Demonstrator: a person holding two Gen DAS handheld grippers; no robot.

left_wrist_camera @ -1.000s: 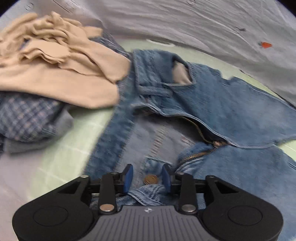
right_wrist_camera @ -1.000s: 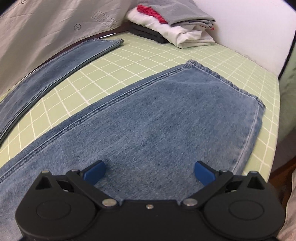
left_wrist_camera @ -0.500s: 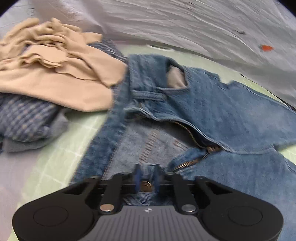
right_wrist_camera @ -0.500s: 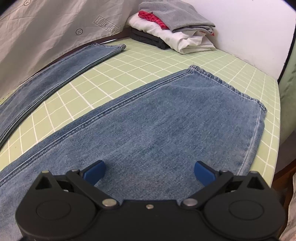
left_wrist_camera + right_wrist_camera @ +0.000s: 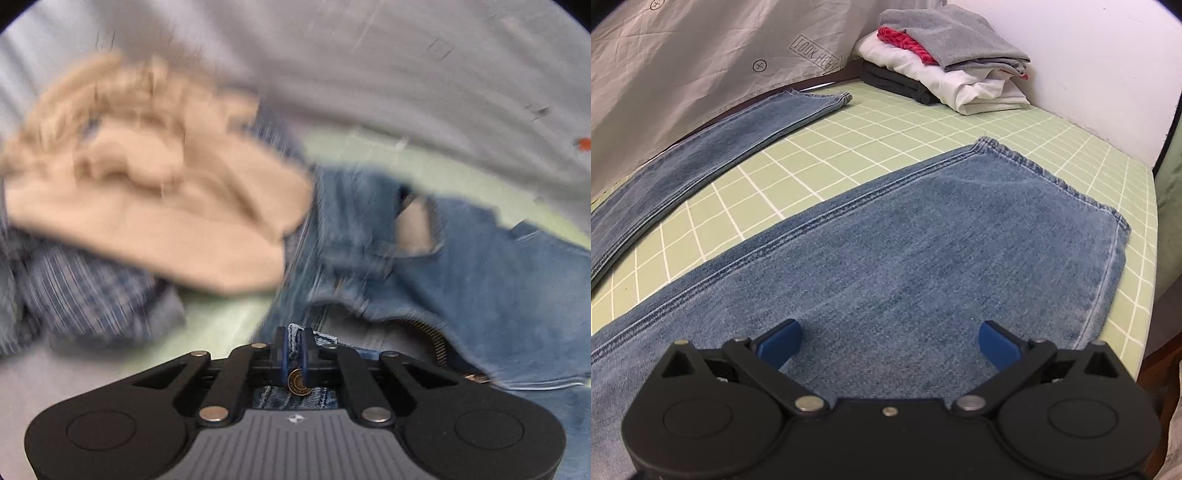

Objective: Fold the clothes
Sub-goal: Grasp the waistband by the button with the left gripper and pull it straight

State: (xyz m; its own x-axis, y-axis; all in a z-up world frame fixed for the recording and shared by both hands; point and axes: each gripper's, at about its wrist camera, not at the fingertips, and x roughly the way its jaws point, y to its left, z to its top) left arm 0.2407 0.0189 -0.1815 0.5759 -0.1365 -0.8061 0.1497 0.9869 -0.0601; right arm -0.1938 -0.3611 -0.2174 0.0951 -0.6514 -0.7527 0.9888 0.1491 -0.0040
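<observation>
A green gridded table carried the work, with a pale grey sheet hanging along its far edge. A pair of blue jeans lay spread across the table, the nearer leg flat with its hem toward the right edge and the other leg stretched beside the sheet. In the left wrist view, which was heavily blurred, the open waist of the jeans lay to the right with the zip undone and one front pocket lining showing. A crumpled beige garment rested beside the waistband, touching it, on top of a blue checked shirt. At the far corner by the white wall stood a stack of folded clothes, grey on top, then red, white and dark. The right tool hovered over the nearer leg with its blue pads wide apart and nothing between them. The left tool was closed on the waistband tab, pads pinching the denim just above the brass button.
</observation>
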